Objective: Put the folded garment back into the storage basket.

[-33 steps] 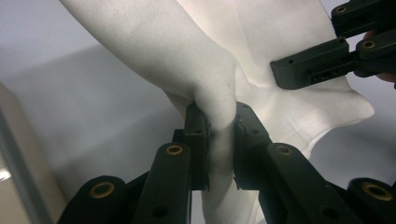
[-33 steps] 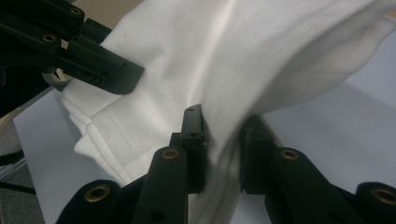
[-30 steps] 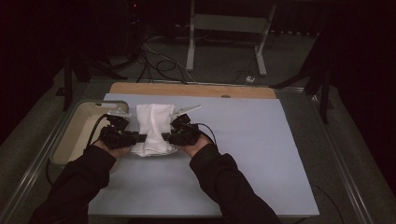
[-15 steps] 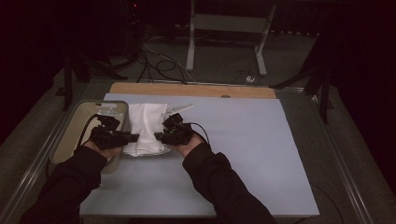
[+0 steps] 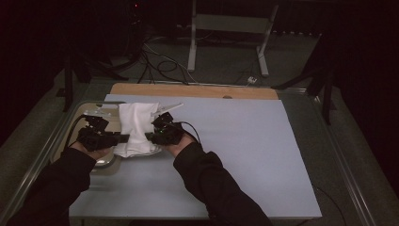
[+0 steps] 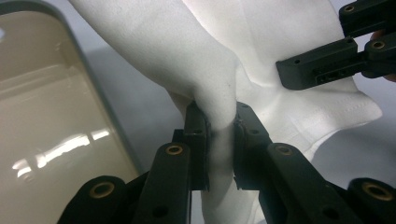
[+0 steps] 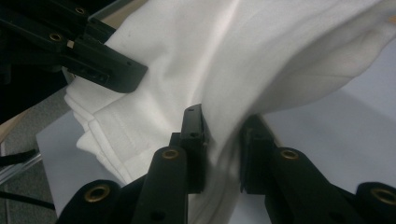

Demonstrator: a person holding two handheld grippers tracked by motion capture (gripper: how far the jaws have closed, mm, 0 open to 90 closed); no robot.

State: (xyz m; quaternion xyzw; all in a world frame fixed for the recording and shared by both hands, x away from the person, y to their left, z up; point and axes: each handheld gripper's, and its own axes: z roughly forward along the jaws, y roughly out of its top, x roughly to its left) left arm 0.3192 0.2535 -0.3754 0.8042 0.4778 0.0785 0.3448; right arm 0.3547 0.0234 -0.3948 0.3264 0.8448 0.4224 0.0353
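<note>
A folded white cloth [image 5: 134, 127] lies at the left of the pale blue table top [image 5: 235, 141], half over a beige tray [image 5: 70, 136]. My left gripper [image 5: 123, 138] is shut on the cloth's left edge, and my right gripper [image 5: 147, 136] is shut on its right edge. In the left gripper view the cloth [image 6: 205, 70] is bunched between my gripper's [image 6: 219, 140] jaws, with the other gripper at the upper right. In the right gripper view a fold of the cloth [image 7: 243, 65] is pinched in my gripper [image 7: 222, 140], with the other gripper at the upper left.
A wooden board [image 5: 197, 90] runs along the table's far edge. The metal table rim [image 5: 339, 150] frames the blue top. Cables [image 5: 160, 66] and a metal stand [image 5: 226, 37] sit on the floor behind. Dark sleeves [image 5: 211, 183] come in from the bottom.
Both grippers have carried the cloth leftward across the table, so it now reaches over the beige tray.
</note>
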